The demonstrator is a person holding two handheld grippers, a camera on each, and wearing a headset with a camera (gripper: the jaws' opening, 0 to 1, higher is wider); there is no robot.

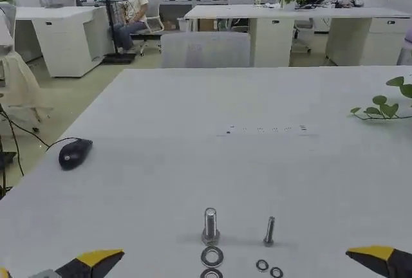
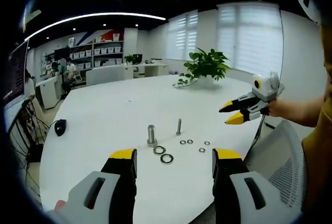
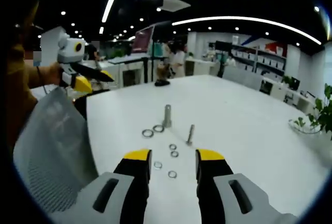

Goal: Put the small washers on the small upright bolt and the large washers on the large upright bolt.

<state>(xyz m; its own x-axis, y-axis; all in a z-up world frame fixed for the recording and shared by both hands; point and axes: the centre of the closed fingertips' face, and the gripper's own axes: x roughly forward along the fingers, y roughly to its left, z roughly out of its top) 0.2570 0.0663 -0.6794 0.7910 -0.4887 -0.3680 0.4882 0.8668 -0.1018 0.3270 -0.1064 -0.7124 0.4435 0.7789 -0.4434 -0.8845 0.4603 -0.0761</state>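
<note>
Left gripper view: left gripper (image 2: 175,156) jaws spread wide, nothing between them, held over the near table edge. Right gripper view: right gripper (image 3: 174,156) jaws also apart, gap narrower, empty, clear of all parts.

Workpieces sit on the white table (image 1: 193,130), close to the near edge, approx. centre:
- large bolt (image 1: 210,225): upright on its head, left pos.
- small bolt (image 1: 269,231): upright, just right of the large bolt, not touching it.
- large washers (image 1: 212,256): qty 2, flat, just near of the large bolt.
- small washers (image 3: 173,147): qty 4, flat, scattered near of the small bolt, apart from ea. other.

No washer is on either bolt yet.

Handling (judgement): the washers look like metal, so rigid, light, thin and smooth. Lying flat they offer little edge and will likely skid on the tabletop. Pinch across the outer rim, or w/ one jaw tip thru the hole on the large ones. Small ones need tip-only contact. The bolts stand free, so a knock may topple them. Lower ea. washer straight down over the thread.

Far left: computer mouse (image 1: 75,152). Far right: plant (image 1: 386,104).
</note>
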